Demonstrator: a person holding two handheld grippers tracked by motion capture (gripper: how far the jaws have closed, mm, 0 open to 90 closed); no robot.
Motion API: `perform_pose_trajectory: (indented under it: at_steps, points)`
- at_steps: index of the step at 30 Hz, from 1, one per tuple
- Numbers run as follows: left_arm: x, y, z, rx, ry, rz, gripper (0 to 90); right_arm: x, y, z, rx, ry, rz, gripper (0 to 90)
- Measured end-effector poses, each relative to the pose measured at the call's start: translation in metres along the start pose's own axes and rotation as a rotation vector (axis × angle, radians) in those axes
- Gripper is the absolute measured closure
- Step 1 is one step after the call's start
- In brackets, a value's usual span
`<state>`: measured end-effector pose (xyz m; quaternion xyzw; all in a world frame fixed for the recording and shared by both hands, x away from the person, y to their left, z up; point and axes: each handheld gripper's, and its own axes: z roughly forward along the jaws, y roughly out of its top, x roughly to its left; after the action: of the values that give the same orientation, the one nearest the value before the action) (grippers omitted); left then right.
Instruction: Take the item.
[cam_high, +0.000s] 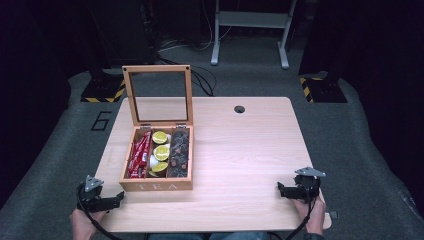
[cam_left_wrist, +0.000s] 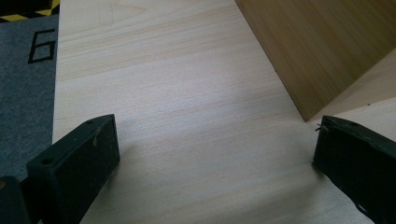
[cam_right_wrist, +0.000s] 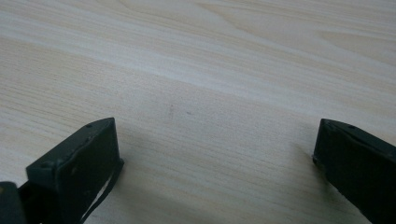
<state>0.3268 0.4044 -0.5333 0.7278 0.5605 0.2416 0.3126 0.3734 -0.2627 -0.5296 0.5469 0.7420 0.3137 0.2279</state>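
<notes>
Both sets of jaws stand wide and hold nothing, low over the table (cam_high: 240, 150). The tea box (cam_high: 156, 186) (lid propped upright, likely to keep its compartments reachable) sits just ahead and right of the left gripper (cam_high: 114, 201), well apart from the right gripper (cam_high: 284, 190).

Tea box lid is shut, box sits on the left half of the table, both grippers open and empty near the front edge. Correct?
Not quite: the lid of the tea box stands open, upright behind its compartments, as the high view shows. The rest holds: the box sits on the left half of the table, and the left gripper and right gripper are open and empty near the front edge.
</notes>
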Motion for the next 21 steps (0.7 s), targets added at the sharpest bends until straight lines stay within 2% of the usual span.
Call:
perform_pose_trajectory:
  at_steps: [3, 5, 10, 21]
  points:
    - [0.001, 0.000, -0.001, -0.007, -0.009, -0.006, 0.2, 0.000, 0.000, 0.000, -0.001, -0.002, 0.001, 0.0]
    - [0.001, 0.000, -0.002, -0.022, -0.027, -0.029, 0.2, 0.000, 0.000, 0.000, 0.000, -0.001, 0.000, 0.0]
    - [-0.002, 0.009, -0.012, -0.023, -0.046, -0.014, 0.2, 0.000, 0.000, 0.000, -0.004, 0.009, 0.003, 0.0]
    - [-0.011, 0.031, -0.041, -0.067, -0.085, 0.022, 0.3, 0.000, 0.001, 0.000, 0.001, 0.000, -0.002, 0.0]
